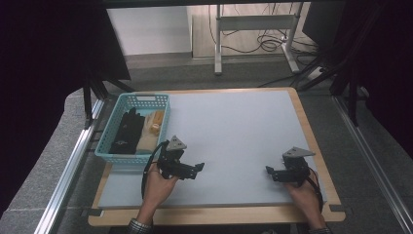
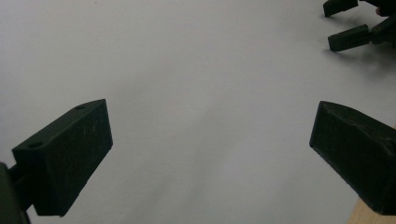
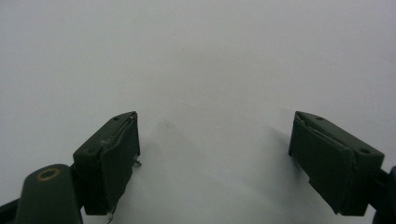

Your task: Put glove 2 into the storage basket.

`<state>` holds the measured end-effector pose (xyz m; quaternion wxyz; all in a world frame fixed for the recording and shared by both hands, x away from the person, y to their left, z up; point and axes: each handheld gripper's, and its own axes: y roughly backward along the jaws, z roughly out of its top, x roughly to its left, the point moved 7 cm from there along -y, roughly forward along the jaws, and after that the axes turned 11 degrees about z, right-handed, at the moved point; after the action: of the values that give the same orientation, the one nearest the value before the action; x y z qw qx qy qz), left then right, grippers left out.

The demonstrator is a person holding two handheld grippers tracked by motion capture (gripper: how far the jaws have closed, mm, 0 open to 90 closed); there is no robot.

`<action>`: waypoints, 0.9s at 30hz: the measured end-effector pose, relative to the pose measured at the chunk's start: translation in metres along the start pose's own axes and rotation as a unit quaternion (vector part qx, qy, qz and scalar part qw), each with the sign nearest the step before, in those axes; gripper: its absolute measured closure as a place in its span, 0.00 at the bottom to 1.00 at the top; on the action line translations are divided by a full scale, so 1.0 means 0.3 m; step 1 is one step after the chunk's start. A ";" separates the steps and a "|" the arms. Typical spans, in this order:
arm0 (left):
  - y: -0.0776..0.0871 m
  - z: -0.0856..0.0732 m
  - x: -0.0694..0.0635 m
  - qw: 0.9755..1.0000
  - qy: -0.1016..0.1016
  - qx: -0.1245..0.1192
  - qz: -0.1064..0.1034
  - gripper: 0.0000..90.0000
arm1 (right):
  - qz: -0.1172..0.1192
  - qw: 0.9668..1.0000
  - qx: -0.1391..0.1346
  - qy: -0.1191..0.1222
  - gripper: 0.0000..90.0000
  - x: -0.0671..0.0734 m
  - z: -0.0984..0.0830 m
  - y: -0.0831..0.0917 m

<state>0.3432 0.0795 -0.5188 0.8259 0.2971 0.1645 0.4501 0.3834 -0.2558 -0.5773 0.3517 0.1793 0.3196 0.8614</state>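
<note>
In the high view, a light blue perforated plastic basket (image 1: 118,108) sits at 9 o'clock on the pale grey tabletop (image 1: 238,131), holding a black glove-like item (image 1: 127,130), a cream piece (image 1: 147,141) and a small orange-tan object (image 1: 157,121). The left gripper (image 1: 198,167) lies at 5 o'clock of the basket, just beside it; the right gripper (image 1: 269,171) rests at 4 o'clock, well apart.

In the left gripper view, its jaws stand wide apart over bare tabletop, the right gripper at 1 o'clock.

In the right gripper view, its jaws stand apart, gripping nothing.
</note>
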 end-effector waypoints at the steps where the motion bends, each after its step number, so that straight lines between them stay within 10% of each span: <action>1: -0.005 -0.002 -0.004 1.000 -0.002 0.000 -0.002 0.00 | 0.000 1.000 0.000 0.000 0.18 0.000 0.000 0.000; 27: -0.122 -0.046 -0.133 0.999 -0.023 0.014 -0.040 0.00 | 0.000 1.000 0.000 0.000 0.18 0.000 0.000 0.000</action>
<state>0.3379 0.0354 -0.5527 0.8427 0.3120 0.1637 0.4071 0.3834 -0.2557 -0.5773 0.3513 0.1792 0.3195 0.8616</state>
